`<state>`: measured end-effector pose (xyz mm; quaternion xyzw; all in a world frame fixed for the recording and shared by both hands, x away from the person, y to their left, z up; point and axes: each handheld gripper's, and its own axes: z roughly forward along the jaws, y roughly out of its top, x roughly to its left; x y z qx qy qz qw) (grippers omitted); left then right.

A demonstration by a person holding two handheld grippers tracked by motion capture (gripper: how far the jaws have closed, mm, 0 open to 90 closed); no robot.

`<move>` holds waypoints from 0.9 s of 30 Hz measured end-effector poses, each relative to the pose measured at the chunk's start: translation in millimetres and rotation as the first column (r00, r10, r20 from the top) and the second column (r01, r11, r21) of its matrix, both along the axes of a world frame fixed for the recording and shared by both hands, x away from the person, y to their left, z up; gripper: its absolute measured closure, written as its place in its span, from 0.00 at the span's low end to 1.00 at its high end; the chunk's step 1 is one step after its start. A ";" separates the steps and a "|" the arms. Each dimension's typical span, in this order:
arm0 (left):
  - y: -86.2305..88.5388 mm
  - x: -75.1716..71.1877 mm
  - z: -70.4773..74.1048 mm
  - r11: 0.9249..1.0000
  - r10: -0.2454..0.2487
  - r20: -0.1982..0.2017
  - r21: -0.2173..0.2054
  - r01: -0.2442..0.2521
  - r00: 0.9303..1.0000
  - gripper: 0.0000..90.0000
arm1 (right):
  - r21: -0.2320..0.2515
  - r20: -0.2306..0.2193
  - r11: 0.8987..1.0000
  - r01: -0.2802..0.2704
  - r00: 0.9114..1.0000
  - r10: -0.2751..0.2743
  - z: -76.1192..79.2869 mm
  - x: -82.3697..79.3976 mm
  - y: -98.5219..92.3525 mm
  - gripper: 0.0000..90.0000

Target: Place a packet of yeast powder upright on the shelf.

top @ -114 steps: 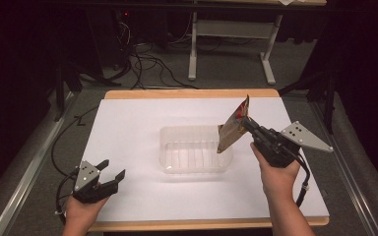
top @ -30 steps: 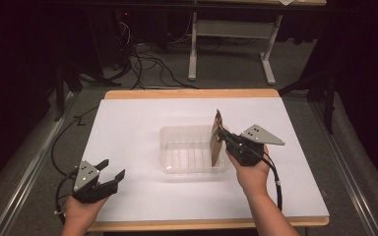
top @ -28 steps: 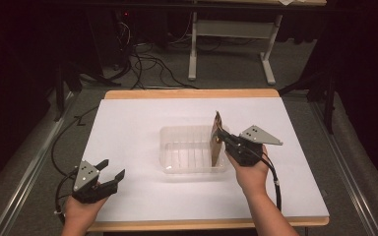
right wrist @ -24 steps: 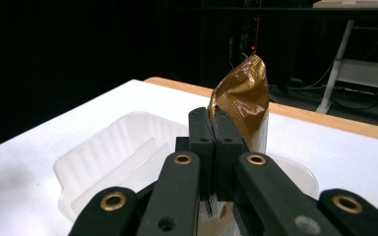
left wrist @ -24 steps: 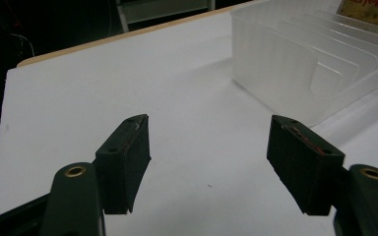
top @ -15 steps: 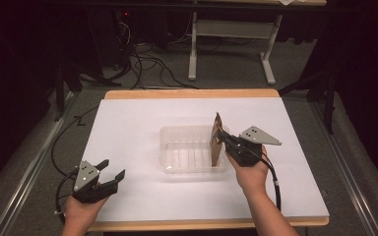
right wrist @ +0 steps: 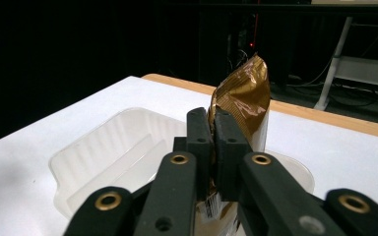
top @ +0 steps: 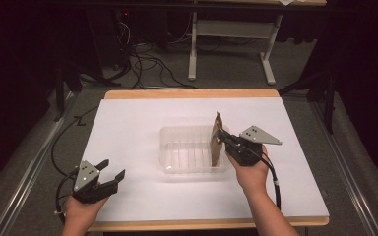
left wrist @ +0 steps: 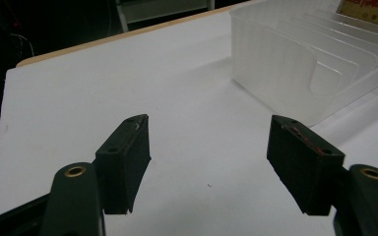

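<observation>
Right gripper [top: 221, 136] clamping gold packet [top: 217, 140] upright at right end of clear tray [top: 189, 156], likely slotting it in; left gripper [top: 109, 175] idling left of tray, jaws apart.

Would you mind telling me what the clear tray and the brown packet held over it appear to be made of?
The tray looks like thin moulded plastic, translucent and ribbed; the white table shows through it. The packet, clamped by the right gripper, looks like metallised foil film: a glossy bronze, crinkled surface with bright highlights. Whether it is foil or shiny plastic, I cannot tell.
</observation>
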<state>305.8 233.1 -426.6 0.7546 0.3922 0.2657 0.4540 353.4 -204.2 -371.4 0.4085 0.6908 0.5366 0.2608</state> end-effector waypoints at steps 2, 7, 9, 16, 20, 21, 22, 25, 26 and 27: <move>0.2 0.1 -0.1 1.000 0.001 -0.001 -0.001 -0.001 1.000 0.37 | -0.005 0.003 1.000 -0.001 1.000 0.001 1.1 -0.1 0.3 0.96; 0.1 0.1 0.0 1.000 0.000 0.000 -0.001 0.000 1.000 0.37 | -0.012 0.003 1.000 -0.006 1.000 0.006 2.9 0.1 1.6 0.92; 0.2 0.1 0.0 1.000 0.001 0.000 -0.001 -0.001 1.000 0.37 | -0.015 0.004 1.000 -0.007 1.000 0.007 3.9 0.1 2.0 0.89; 0.4 0.2 0.0 1.000 0.000 0.000 -0.001 0.000 1.000 0.37 | -0.026 -0.003 1.000 -0.002 1.000 0.002 5.3 -0.5 4.9 0.64; 0.3 0.4 0.1 1.000 0.000 0.000 -0.001 0.000 1.000 0.37 | -0.036 -0.032 0.999 0.020 0.999 -0.021 5.9 0.6 6.9 0.36; 0.2 0.6 0.0 1.000 0.000 0.001 -0.001 0.000 1.000 0.37 | -0.036 -0.035 0.999 0.019 0.999 -0.020 5.9 0.5 6.9 0.32; 0.2 0.7 -0.1 1.000 0.000 0.001 -0.001 0.000 1.000 0.37 | -0.036 -0.035 0.999 0.019 0.999 -0.020 5.9 0.5 6.9 0.32; 0.1 1.3 -0.1 1.000 -0.001 -0.002 0.001 0.001 1.000 0.37 | -0.062 -0.041 0.998 0.005 0.999 -0.007 5.9 -0.9 7.1 0.18; 0.1 1.4 -0.1 1.000 -0.001 -0.001 0.001 0.001 1.000 0.37 | -0.062 -0.041 0.998 0.005 0.999 -0.007 5.9 -0.9 7.1 0.18; 0.1 1.4 -0.2 1.000 0.000 -0.002 -0.001 0.000 1.000 0.37 | -0.065 -0.044 0.998 0.003 0.999 -0.005 5.8 -2.0 7.2 0.17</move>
